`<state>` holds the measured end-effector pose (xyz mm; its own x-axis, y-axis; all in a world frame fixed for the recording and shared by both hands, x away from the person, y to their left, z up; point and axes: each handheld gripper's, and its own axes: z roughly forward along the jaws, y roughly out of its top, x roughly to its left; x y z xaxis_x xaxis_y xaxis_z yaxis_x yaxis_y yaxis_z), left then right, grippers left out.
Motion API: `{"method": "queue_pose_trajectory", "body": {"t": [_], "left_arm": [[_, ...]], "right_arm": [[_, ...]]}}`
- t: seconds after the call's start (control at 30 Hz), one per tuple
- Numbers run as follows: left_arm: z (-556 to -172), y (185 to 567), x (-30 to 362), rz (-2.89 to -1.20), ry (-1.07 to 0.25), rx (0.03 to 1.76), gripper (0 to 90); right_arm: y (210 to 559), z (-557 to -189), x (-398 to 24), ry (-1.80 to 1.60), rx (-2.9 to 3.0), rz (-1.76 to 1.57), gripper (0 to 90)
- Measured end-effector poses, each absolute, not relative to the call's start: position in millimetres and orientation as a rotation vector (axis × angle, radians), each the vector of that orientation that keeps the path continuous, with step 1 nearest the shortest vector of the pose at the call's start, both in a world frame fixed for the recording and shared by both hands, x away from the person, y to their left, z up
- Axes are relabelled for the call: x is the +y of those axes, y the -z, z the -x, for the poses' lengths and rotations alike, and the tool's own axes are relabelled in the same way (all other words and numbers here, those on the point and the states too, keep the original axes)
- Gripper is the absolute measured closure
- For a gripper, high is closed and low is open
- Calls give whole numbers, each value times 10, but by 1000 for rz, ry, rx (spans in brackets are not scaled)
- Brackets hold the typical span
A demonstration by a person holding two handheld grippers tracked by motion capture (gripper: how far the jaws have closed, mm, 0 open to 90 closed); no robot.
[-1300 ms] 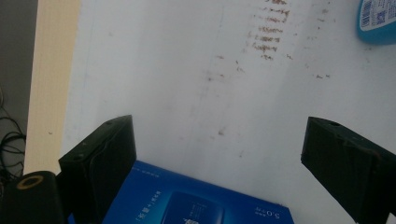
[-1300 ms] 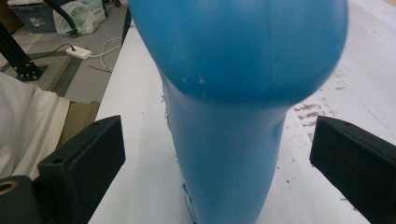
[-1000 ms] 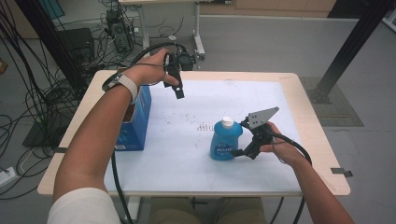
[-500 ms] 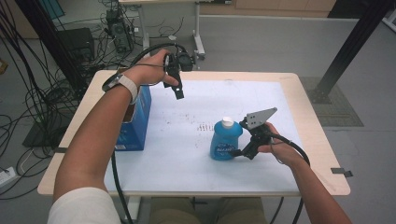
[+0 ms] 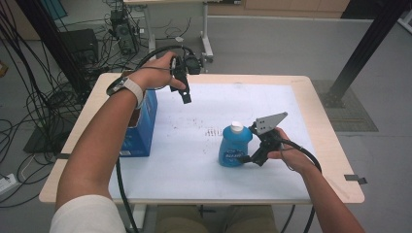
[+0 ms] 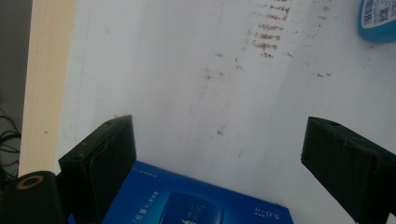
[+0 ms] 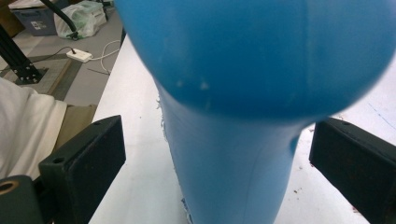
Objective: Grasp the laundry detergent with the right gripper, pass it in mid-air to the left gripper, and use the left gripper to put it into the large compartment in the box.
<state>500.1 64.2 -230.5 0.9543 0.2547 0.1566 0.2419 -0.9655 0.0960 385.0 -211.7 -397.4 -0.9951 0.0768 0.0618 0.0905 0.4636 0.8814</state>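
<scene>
Blue bottle stood upright mid-bench between the spread jaws of the right hand-held gripper, apparently awaiting the squeeze of a grasp, while the left hand-held gripper hovered open above a blue box.

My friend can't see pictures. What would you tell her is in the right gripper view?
A big blue bottle stands very close, between the right gripper's two open black jaws, which do not touch it. It stands on a white table, with grey floor and a power strip beyond.
</scene>
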Motion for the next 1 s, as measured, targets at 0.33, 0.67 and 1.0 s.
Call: {"method": "queue_pose_trajectory", "body": {"t": [0.33,0.67,1.0], "left_arm": [[-4995,2302,644,-3029,-259,389,106],[-4995,2305,647,-3029,-258,390,106],[-4998,2313,666,-3026,-260,396,106]], "right_arm": [[3977,-3848,-2123,1630,-2670,160,35],[3996,-3850,-2116,1645,-2669,171,35],[4032,-3848,-2089,1662,-2668,169,64]]}}
